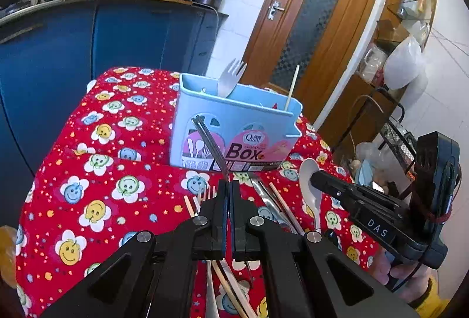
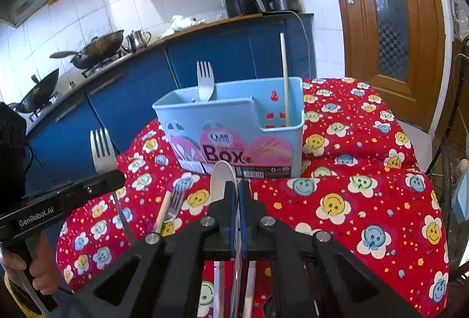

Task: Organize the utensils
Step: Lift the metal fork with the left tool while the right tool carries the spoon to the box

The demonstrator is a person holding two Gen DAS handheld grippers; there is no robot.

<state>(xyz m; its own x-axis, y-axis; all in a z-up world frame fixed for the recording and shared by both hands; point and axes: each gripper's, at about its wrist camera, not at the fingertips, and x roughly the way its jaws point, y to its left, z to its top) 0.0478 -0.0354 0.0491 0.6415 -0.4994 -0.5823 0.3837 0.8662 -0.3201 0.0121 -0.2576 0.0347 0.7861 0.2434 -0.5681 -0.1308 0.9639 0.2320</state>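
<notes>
So my left gripper (image 1: 228,186) has its fingers clamped tight on a metal fork (image 1: 209,142), pinching it partway down the handle. From the right wrist view that same fork (image 2: 102,151) stands tines-up, well off the tabletop, out to the left of the blue utensil box (image 2: 231,124). My right gripper (image 2: 236,189) has its fingers squeezed onto a white spoon (image 2: 221,174), gripping the handle with the bowl poking out just past the tips, right in front of the box's label. In the left wrist view the spoon (image 1: 309,174) and the right gripper (image 1: 318,178) sit low, close to the red smiley-flower tablecloth (image 1: 88,171).

The box sits near the middle of the tabletop, on the cloth. Already in it: a white plastic fork (image 2: 205,80) sticking up from the left compartment, and a single pale chopstick (image 2: 283,77) standing in the right compartment.

On the cloth between me and the box there's another metal fork (image 2: 176,200) lying flat with a pale chopstick right beside it, plus more chopsticks (image 1: 285,208) and what looks like a metal handle partly hidden under my grippers, can't tell exactly what that one is.
</notes>
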